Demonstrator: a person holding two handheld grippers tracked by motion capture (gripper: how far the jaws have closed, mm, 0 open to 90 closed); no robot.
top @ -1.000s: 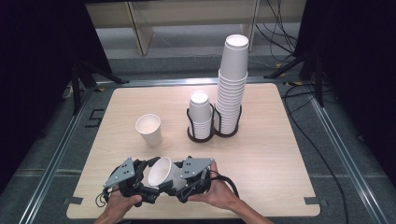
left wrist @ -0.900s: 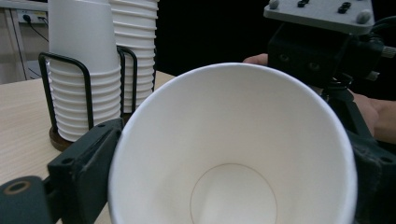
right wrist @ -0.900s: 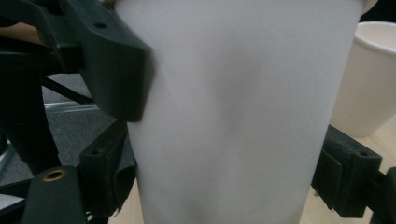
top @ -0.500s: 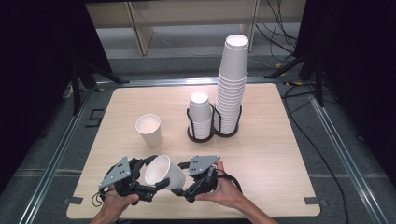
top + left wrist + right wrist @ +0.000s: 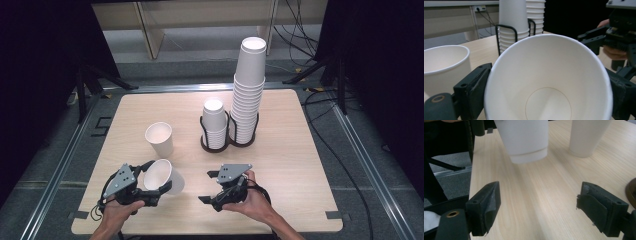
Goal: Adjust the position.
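One paper cup [image 5: 162, 176] is pinched by the left hand-held gripper [image 5: 150, 186] at the near left of the desk [image 5: 300, 165]. The cup is tilted, its mouth turned up and toward the person, its base toward the right. In the left gripper view the cup [image 5: 549, 82] is seen from its open end, with a black jaw pressed against each side of its wall; the jaws have just been closing on it. The left hand-held gripper is gripped by the left hand [image 5: 117, 212] at the desk's near edge.

The right hand-held gripper [image 5: 212, 187] is held near the cup, apart from it, by the right hand [image 5: 250, 200]. Its jaws are spread, with nothing between them; in the right gripper view only bare desk [image 5: 541, 195] lies between the pads, and the held cup [image 5: 526, 140] is seen beyond them, raised off the surface.

A second cup [image 5: 159, 138] stands upright on the desk just behind the held one, mouth up, and is untouched. Farther back, at mid-desk, a black wire holder [image 5: 220, 142] with two rings is seen. A short stack [image 5: 215, 125] of upturned cups is kept in its left ring and a tall stack [image 5: 247, 90] in its right ring. The two stacks stand close together; whether they touch cannot be told.
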